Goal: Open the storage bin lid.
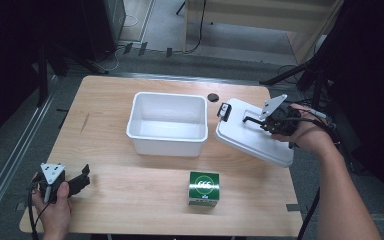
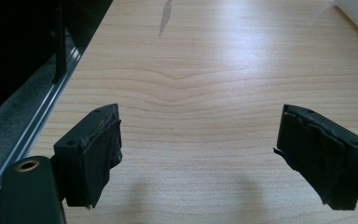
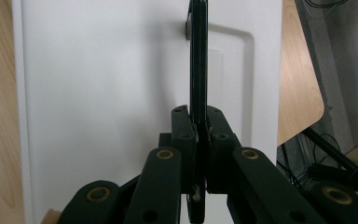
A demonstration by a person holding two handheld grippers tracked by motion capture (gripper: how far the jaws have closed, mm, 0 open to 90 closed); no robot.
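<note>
A white lid (image 1: pixel 252 134) with a black handle (image 1: pixel 251 120) lies tilted at the table's right side, just right of an open white bin (image 1: pixel 167 123). My right gripper (image 1: pixel 260 122) is shut on that handle (image 3: pixel 197 60), which runs as a thin black bar up from between its jaws over the lid's white top (image 3: pixel 102 93). A green and white box (image 1: pixel 203 188) stands in front of the bin. My left gripper (image 1: pixel 82 176) rests at the table's near left corner; its pads (image 2: pixel 98 154) stand wide apart over bare wood with nothing between them.
A small black disc (image 1: pixel 212 97) lies behind the bin. The wooden table (image 1: pixel 120 190) ends at a metal rail on the left (image 2: pixel 42 121). Cables and dark stands crowd the floor past the right edge (image 1: pixel 325 125).
</note>
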